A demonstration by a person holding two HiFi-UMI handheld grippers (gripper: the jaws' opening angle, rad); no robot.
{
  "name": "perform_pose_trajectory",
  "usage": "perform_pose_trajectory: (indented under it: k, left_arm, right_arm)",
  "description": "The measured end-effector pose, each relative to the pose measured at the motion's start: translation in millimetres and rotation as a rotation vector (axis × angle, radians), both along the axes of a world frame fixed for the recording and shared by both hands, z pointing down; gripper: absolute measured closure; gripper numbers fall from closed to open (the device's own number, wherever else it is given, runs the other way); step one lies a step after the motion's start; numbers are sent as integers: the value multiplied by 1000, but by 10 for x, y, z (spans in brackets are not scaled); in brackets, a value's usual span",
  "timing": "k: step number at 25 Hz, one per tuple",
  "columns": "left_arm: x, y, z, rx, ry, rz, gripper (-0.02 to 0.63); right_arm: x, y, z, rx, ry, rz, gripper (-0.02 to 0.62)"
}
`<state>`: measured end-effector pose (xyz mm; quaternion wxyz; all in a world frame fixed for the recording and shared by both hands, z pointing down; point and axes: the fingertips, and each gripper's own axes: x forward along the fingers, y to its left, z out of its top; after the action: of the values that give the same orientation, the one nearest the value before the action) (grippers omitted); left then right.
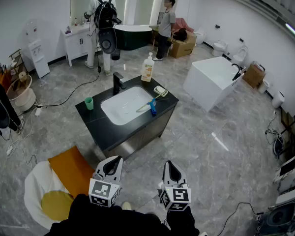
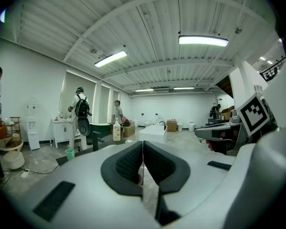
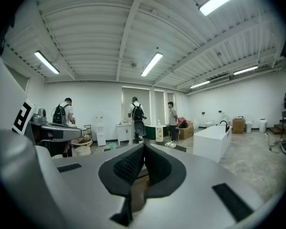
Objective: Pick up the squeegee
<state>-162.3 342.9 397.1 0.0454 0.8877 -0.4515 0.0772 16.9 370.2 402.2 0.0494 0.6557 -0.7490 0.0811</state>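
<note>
The pickup has not begun. The squeegee (image 1: 151, 105), with its blue handle, lies in the white sink (image 1: 119, 113) toward the right rim. The sink is set in a black counter (image 1: 96, 126) in the middle of the room, and nothing touches the squeegee. On the counter a faucet (image 1: 118, 81) stands behind the sink, a green cup (image 1: 89, 103) at the left, a bottle (image 1: 147, 68) at the far corner, and a soap dish (image 1: 161, 90) just beyond the squeegee. Both grippers show at the bottom of the head view, well apart from the counter, with bare floor (image 1: 196, 146) between. The left gripper (image 1: 113, 160) has its fingers (image 2: 126, 163) pressed together with nothing between them. The right gripper (image 1: 170, 164) likewise has its fingers (image 3: 128, 168) closed on each other and empty. Both point roughly level toward the counter rather than down at it. As I judge it, every step is left: come up to the counter, spread one gripper's fingers, bring them over the handle in the sink, close and lift. The right gripper looks better placed, since the handle lies on that side. Whether the handle rests on the rim or flat in the basin is too small to tell.
</note>
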Motion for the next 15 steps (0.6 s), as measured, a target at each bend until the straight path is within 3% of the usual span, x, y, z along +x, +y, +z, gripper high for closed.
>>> perform_pose_trajectory:
  k: [15]
  left_arm:
    - [-50, -5, 87, -13, 1, 17, 581]
  right_arm:
    - [-15, 32, 94, -9, 6, 32, 580]
